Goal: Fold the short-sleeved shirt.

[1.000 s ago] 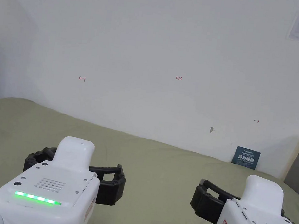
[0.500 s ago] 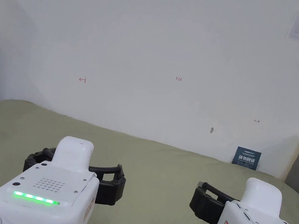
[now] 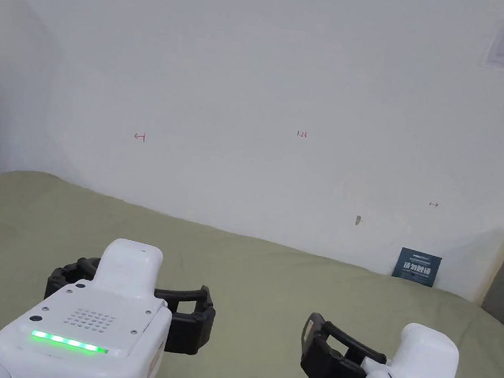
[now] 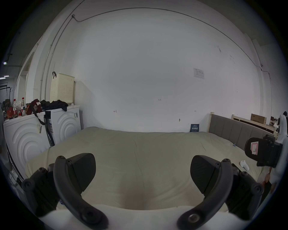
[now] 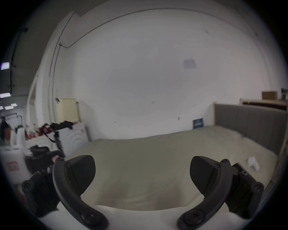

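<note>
My left gripper [image 3: 130, 301] hovers low over the olive-green bed sheet [image 3: 269, 279], on the left. Its own view has the left gripper [image 4: 142, 169] open, jaws wide apart, with bare sheet [image 4: 140, 147] between them. My right gripper [image 3: 384, 367] hangs at the lower right over the same sheet; one black jaw is visible there, the other is hidden behind the white body. In the right gripper view the right gripper [image 5: 142, 169] is open and empty above the sheet [image 5: 155, 152]. The right gripper [image 4: 263, 152] also appears at the edge of the left gripper view.
A grey headboard [image 4: 233, 132] bounds the bed on the right. White machines [image 4: 31, 137] stand to the left with dark clothes [image 4: 54, 104] and a cream basket [image 4: 62, 87] on top. A small white object [image 4: 244, 165] lies near the headboard. A blue card [image 3: 416, 266] leans on the wall.
The right gripper has moved left and lower in the head view. The left gripper has shifted slightly right. Both stay open.
</note>
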Tool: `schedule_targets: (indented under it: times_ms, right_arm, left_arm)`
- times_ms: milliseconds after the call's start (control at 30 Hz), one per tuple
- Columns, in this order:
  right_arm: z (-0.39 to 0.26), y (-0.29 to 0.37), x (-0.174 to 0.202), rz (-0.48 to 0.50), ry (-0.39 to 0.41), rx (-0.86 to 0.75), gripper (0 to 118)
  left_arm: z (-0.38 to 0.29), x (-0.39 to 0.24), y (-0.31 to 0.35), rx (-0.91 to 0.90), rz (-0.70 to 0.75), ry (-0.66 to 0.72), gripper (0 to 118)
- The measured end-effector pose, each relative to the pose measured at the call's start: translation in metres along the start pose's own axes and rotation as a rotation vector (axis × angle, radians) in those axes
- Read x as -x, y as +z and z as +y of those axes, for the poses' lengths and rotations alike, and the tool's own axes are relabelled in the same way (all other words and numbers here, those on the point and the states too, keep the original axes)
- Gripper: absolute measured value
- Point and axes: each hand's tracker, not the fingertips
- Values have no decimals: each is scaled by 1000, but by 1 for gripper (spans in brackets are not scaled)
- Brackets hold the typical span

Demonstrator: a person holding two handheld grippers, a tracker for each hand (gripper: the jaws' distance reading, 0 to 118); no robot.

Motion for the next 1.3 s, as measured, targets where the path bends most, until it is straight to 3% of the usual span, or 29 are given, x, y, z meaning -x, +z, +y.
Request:
schedule_targets:
  times_ms: [100, 167, 1300]
  right_arm:
    - [-1, -6, 9, -130, 162, 32, 118]
    - [-2, -10, 13, -162, 198, 40, 118]
    - [-9, -20, 11, -151, 194, 30, 118]
  left_arm:
    - [-3, 0, -2, 7, 4, -4, 118]
    - [-9, 0, -5, 7, 6, -6, 118]
    - [-13, 1, -16, 7, 1, -34, 118]
